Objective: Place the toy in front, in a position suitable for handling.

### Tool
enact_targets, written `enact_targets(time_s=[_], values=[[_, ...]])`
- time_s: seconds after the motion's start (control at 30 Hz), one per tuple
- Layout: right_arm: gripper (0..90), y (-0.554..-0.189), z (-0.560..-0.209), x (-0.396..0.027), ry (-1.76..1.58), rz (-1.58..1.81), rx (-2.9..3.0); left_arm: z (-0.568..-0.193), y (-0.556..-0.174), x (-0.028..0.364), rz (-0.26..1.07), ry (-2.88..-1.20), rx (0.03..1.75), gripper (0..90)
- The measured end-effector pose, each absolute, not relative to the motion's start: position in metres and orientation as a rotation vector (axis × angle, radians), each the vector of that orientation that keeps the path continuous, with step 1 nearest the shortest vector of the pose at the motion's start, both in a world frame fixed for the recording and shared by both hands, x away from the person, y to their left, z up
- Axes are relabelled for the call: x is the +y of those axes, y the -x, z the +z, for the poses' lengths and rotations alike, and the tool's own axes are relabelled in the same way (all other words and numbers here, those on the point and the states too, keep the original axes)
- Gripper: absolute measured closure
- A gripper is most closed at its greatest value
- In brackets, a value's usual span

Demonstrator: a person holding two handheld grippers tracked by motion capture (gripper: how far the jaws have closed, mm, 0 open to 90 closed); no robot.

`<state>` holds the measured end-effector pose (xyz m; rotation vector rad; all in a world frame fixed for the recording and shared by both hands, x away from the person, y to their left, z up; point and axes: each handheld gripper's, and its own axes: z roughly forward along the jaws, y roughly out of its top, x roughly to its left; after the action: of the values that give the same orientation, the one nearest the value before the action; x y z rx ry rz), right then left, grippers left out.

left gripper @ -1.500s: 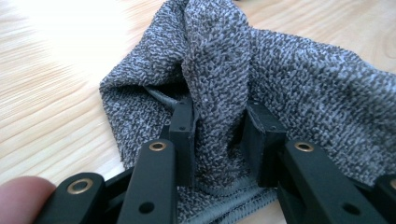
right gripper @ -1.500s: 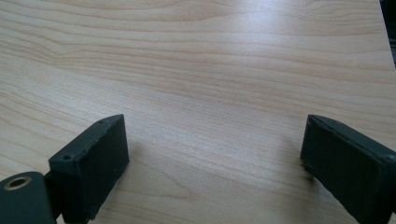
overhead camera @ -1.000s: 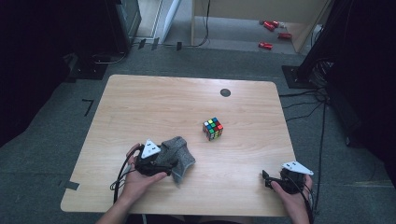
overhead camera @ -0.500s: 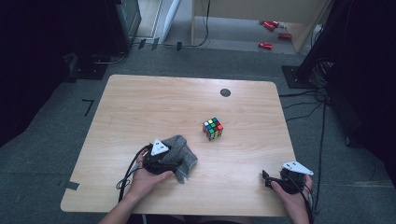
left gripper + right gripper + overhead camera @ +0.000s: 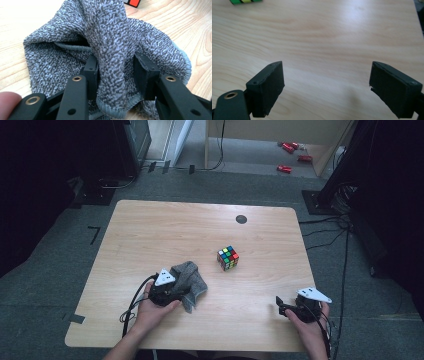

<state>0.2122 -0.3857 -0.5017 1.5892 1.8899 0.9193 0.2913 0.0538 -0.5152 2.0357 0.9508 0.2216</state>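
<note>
A grey knitted cloth (image 5: 194, 276) lies crumpled on the wooden table (image 5: 165, 230), left of centre near the front. My left gripper (image 5: 183, 292) has just been closing on a raised fold of the cloth (image 5: 110, 37). That fold fills the gap, and both pads (image 5: 91, 70) press on it. A colourful puzzle cube (image 5: 228, 258) stands apart at mid-table; its corner (image 5: 132, 2) peeks in past the cloth. My right gripper (image 5: 280, 306) is open over bare wood near the front right corner. Its jaws (image 5: 327, 75) have just closed slightly with nothing between them. The cube's green edge (image 5: 245, 1) is far off.
A small black round disc (image 5: 241, 219) sits in the tabletop near the far edge. Cables trail over the floor at the right (image 5: 345, 250), and red items (image 5: 285, 168) lie on the floor behind the table. The table's front edge is close to both hands.
The cloth has been gathered from a flatter spread into a tighter bunch at the left gripper's tips. The right gripper has lifted and shifted a little.
</note>
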Motion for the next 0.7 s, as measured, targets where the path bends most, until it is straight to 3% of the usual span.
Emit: enact_targets(time_s=[0.3, 0.7], values=[[12.4, -0.245, -0.486, -0.333, -1.490, 1.025, 1.943, -0.515, -0.291, 0.055, 0.219, -2.031, 0.954, 60.2], [12.4, -0.288, -0.493, -0.277, -1.438, 1.067, 2.011, -0.516, -0.292, 0.056, 0.200, -2.023, 0.956, 59.9]])
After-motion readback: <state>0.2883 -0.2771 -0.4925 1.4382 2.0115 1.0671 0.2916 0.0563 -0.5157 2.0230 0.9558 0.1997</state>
